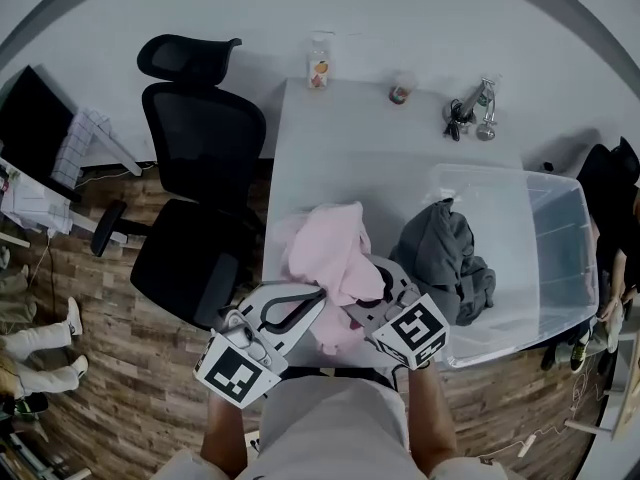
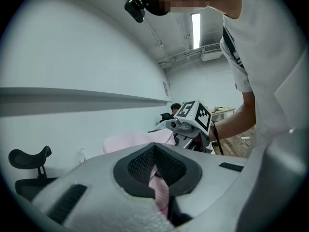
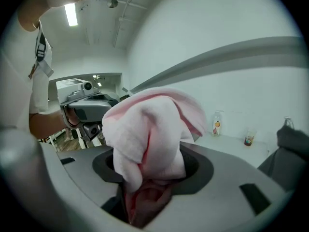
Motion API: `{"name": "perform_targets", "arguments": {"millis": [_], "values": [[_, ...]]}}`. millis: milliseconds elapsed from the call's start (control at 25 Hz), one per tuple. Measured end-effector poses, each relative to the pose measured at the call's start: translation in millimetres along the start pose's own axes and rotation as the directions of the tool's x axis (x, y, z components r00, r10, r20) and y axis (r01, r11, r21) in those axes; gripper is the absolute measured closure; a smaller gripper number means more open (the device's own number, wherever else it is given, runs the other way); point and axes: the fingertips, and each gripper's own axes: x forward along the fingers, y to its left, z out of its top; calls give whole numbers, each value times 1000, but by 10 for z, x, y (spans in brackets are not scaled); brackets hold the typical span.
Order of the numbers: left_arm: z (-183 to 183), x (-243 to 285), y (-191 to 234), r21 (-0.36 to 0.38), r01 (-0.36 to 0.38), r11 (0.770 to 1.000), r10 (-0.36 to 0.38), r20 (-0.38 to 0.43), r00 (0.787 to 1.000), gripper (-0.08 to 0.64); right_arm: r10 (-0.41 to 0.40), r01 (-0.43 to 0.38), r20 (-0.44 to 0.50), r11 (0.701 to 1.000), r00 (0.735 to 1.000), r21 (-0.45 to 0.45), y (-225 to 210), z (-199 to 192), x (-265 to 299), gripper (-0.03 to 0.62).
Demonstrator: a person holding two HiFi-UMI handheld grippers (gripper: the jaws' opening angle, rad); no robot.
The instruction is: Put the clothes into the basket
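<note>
**Pink top lifted, basket off to the right: plenty of ways to fumble this**

The person has the pink garment held up off the tabletop with both tools. The left gripper has its fingers nearly closed on just a thin fold of the cloth. The right gripper has its fingers partway closed round a fat bunch of it. The clear basket sits at the right end of the tabletop, just beside the load. A grey garment is heaped at the basket's near end.

What looks dicey:

- **Thin pinch:** that left hold looks likely to slip during the swing over, which would leave everything hanging from the right side.
- **Dangling cloth:** the loose pink fabric hanging below could snag the basket's rim or drag the grey garment out.
- **Early drop:** if the fingers open too soon, half of it probably flops onto the tabletop instead of going inside.
</note>
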Motion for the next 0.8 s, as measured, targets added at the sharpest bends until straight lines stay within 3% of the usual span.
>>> {"name": "perform_targets", "arguments": {"millis": [480, 800], "values": [[632, 191, 3, 88, 70, 994, -74, 43, 996, 560, -111, 119, 100, 990, 989, -81, -229, 659, -493, 360], [984, 394, -54, 135, 127, 983, -141, 98, 985, 559, -195, 216, 207, 973, 959, -86, -368, 1035, -946, 360]]}}
